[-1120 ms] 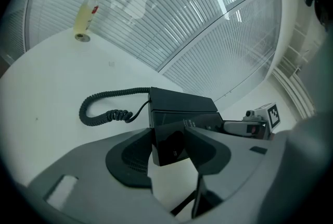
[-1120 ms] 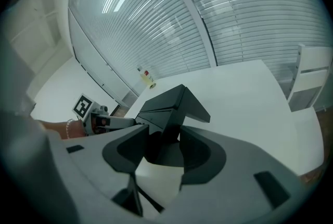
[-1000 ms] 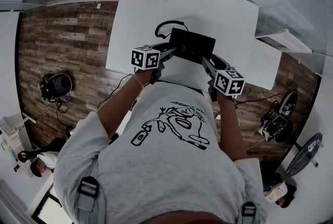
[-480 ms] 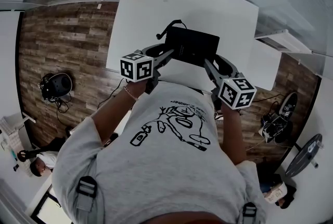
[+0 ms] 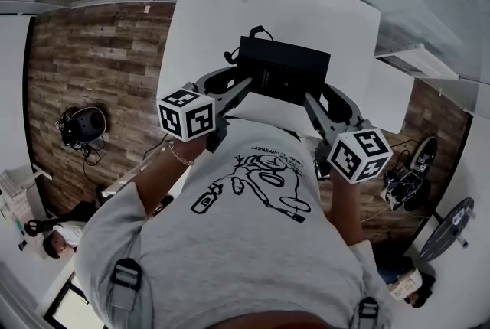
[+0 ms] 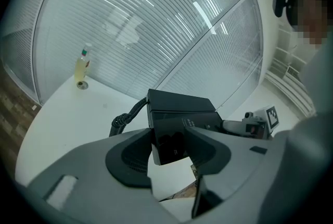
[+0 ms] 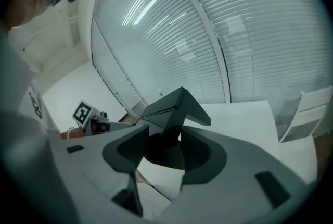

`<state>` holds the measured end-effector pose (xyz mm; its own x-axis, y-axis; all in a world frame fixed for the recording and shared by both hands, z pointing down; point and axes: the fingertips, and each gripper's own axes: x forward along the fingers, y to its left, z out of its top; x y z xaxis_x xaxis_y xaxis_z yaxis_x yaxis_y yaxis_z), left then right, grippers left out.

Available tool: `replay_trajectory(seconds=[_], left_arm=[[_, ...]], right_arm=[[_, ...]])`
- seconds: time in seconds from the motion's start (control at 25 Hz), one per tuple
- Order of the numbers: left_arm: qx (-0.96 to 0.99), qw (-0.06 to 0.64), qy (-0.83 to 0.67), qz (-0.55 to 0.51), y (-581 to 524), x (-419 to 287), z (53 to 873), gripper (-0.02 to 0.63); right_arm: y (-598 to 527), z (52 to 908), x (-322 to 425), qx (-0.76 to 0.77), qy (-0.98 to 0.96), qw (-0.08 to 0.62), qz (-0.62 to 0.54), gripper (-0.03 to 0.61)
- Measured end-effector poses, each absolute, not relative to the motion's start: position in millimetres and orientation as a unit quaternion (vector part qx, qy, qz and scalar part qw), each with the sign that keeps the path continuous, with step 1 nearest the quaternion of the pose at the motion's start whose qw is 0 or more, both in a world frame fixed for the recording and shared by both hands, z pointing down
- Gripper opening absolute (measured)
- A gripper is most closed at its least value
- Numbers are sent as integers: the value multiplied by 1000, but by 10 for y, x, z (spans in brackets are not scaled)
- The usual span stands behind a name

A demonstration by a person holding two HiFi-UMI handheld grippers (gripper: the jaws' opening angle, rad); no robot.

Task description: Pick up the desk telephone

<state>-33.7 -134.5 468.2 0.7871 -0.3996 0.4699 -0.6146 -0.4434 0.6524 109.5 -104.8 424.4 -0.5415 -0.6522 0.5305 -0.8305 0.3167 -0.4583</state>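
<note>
Head view looks down past the person's grey T-shirt (image 5: 245,243) at the black desk telephone (image 5: 285,71). It lies over the near edge of the white table (image 5: 321,10) and is taken from both ends, with the left gripper (image 5: 243,84) at its 8 o'clock and the right gripper (image 5: 311,99) at its 4 o'clock. From up here the grip itself is hard to read, but the gripper views settle it. The left gripper view shows both jaws pressed against the telephone's end, clamped on its body. The coiled cord (image 6: 124,120) loops off at 9 o'clock there, and a yellowish bottle (image 6: 81,69) stands on the far table corner at 10 o'clock; the head view puts that bottle at 11 o'clock. The right gripper view shows its jaws likewise gripping the opposite end. Only this view shows the telephone's wedge profile, tilted with its top edge raised toward 1 o'clock. No view makes certain whether the base is clear of the table. Slatted blinds (image 6: 156,20) fill the background of both gripper views.
</note>
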Motion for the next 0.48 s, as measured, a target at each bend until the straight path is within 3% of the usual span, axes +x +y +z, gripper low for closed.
replay_trajectory(seconds=[0.48], left_arm=[[851, 411, -306, 115, -1325, -319, 4442, 181]], right_arm=[[-1017, 4005, 1119, 468, -811, 114, 332, 172]])
